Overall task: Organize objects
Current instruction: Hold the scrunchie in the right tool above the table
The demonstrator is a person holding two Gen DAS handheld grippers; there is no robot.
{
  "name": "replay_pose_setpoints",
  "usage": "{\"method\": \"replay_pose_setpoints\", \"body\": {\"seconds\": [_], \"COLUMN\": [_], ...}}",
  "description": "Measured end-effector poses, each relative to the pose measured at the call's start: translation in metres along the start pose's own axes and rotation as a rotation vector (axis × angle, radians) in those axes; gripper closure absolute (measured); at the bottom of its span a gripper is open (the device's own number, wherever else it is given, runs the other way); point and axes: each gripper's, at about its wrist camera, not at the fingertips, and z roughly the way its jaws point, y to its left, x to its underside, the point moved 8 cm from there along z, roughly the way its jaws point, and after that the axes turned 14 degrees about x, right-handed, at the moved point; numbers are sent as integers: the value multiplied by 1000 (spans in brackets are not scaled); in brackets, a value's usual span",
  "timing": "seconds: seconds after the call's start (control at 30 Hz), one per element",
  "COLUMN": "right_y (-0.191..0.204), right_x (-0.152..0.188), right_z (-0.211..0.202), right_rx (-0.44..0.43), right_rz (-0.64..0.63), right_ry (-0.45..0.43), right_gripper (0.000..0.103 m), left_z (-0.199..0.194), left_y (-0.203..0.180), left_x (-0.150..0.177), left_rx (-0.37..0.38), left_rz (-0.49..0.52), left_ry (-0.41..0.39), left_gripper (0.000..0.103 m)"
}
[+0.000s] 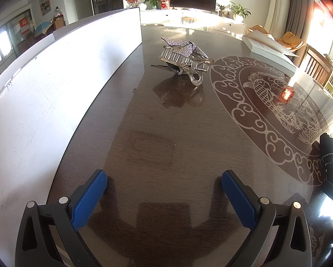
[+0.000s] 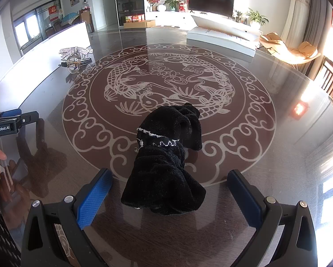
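My right gripper point(image 2: 169, 198) is wide apart around the near end of the black velvet bow point(image 2: 166, 160), which lies on the worktop point(image 2: 266, 200), ready to pinch. My left gripper point(image 1: 164, 198) is apart too, empty, pointing at the sparkly hair claw point(image 1: 184, 59) (well ahead). Its side reads "GenRobot.AI".

Glossy dark wood-grain table point(image 2: 266, 200), plush black velvet scrunchie point(image 2: 166, 178), clear plastic rhinestone-covered hair claw point(image 1: 184, 57).
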Motion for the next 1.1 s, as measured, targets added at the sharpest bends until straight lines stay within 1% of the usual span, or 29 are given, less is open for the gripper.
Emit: {"method": "replay_pose_setpoints", "body": {"seconds": [0.67,0.77,0.83,0.93,1.0,1.1], "right_y": [1,1,1,1,1,1], "right_x": [0,0,0,0,0,0], "right_z": [0,0,0,0,0,0], "right_rx": [-5,-5,-5,-5,-5,-4], "right_rz": [-4,-4,-4,-4,-4,-5], "right_ry": [-1,-1,-1,-1,-1,-2], "right_gripper": [0,0,0,0,0,0], "left_z": [0,3,1,-5,-3,8], "left_y": [0,-2,-2,-5,-2,1], "left_x": [1,-2,-3,-8,-16,-40], "left_rx": [0,10,33,136,180,217], "left_rz": [1,8,6,-41,-66,-65], "left_ry": [-1,9,15,-8,-20,-24], "left_gripper": [0,0,0,0,0,0]}}
